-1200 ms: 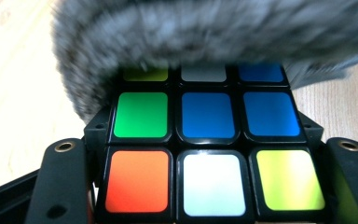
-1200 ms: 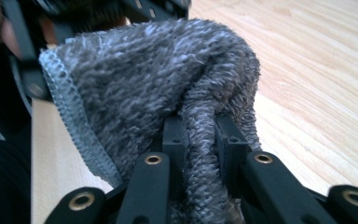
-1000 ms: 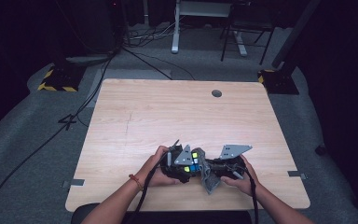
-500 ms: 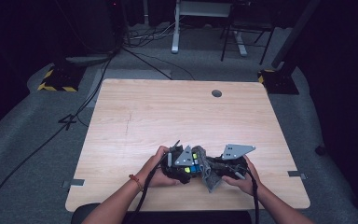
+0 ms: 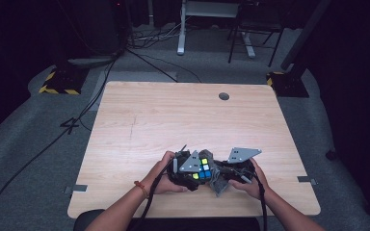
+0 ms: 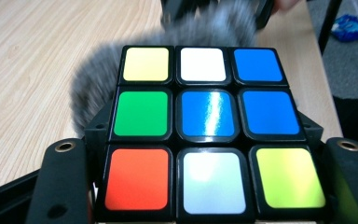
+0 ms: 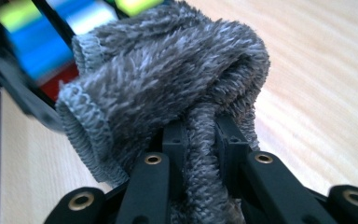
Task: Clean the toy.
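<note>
Being wiped near the tabletop's (image 5: 139,120) six-o'clock edge, the stiff, slick puzzle cube (image 6: 203,130) is being pinched across opposite sides by the left hand-held gripper (image 5: 192,169), while the soft, light grey cloth (image 7: 168,93), bunched, is being clamped by the right hand-held gripper (image 7: 200,140) at three o'clock of it.

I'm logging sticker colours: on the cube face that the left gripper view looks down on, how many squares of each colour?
On the puzzle cube face:
Blue: 3
White: 2
Yellow: 2
Green: 1
Orange-red: 1
Total: 9
</note>
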`<state>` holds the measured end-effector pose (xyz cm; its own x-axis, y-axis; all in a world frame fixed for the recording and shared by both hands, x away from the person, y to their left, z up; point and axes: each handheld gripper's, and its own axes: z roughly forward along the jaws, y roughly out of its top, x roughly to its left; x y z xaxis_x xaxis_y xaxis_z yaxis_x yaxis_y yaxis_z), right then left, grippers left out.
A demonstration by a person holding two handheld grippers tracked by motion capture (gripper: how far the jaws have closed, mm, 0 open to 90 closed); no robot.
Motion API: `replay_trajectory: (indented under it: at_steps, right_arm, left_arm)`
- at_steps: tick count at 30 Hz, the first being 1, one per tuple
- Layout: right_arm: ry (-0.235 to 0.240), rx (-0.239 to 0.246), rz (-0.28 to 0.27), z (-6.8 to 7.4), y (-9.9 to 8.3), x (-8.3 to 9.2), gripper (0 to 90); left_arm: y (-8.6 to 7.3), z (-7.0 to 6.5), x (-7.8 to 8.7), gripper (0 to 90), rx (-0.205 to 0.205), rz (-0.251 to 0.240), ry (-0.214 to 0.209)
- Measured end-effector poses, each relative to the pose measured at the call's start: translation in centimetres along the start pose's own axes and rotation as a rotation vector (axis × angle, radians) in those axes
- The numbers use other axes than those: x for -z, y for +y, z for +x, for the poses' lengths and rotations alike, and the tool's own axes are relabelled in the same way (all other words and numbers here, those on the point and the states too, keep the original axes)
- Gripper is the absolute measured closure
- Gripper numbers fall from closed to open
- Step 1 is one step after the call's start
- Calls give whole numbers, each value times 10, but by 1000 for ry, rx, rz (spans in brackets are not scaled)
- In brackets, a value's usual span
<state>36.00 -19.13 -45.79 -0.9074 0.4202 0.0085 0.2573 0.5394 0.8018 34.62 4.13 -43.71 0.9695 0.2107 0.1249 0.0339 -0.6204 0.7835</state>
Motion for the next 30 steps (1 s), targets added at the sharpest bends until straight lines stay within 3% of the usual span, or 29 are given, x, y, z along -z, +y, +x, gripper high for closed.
replay_trajectory:
  at_steps: [6,8,11,14,17,21,25,30]
  right_arm:
    - [9,6,27,2,-2,-4,775]
    - [4,10,2,3,1,1,775]
    - [24,3,-84,3,7,14,774]
    - [7,16,-124,6,13,21,774]
    - [9,12,-108,4,11,19,774]
    - [18,-12,-27,1,2,4,774]
    - [14,0,-60,4,5,10,775]
    - [-35,48,-87,16,13,18,776]
  left_arm:
    - [-1,3,2,333,1,-3,5]
    - [-2,3,1,334,0,8,4]
    - [-3,2,-4,333,-4,33,2]
    - [-3,1,-8,333,-7,45,-4]
    - [-3,0,-7,333,-13,41,3]
    - [-2,-1,-5,333,-17,40,7]
    - [-3,1,-6,333,-5,33,12]
    - [-4,2,-8,321,-10,62,26]
